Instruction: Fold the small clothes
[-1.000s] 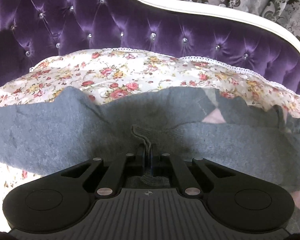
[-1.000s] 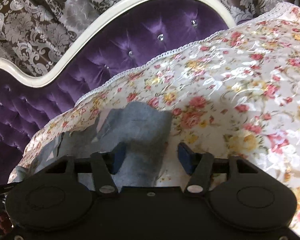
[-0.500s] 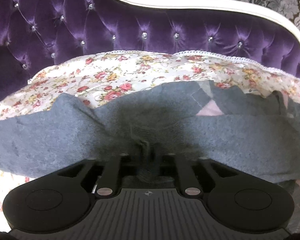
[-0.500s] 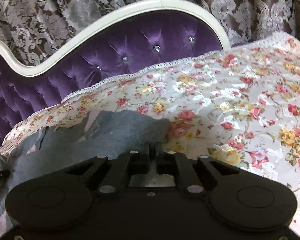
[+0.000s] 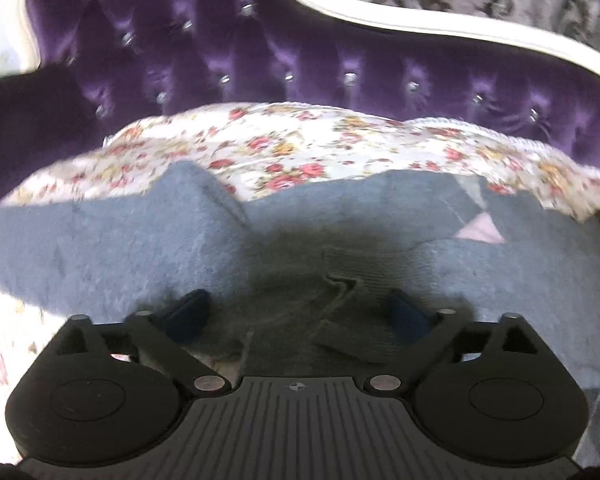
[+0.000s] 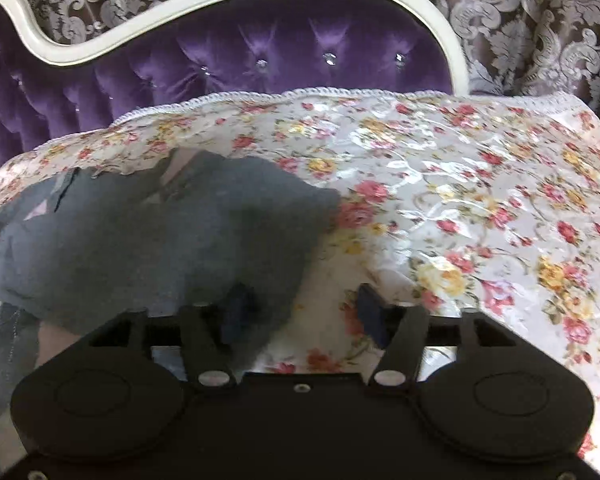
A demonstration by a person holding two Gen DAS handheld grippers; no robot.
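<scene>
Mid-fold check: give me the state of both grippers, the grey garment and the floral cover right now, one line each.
left gripper: open, jaws apart over a bunched ribbed edge, not gripping.
right gripper: open, one finger on the garment's edge, the other over the cover.
grey garment: lying on the cover, rumpled, partly folded over itself.
floral cover: spread over the purple sofa, mildly wrinkled.

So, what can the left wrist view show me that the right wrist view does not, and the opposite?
Only the left wrist view shows the ribbed cuff lying between the open left gripper. Only the right wrist view shows the garment's right edge and a wide bare stretch of floral cover beyond it, under the open right gripper. Both show the grey garment, the purple tufted sofa back and the patterned curtain.
</scene>
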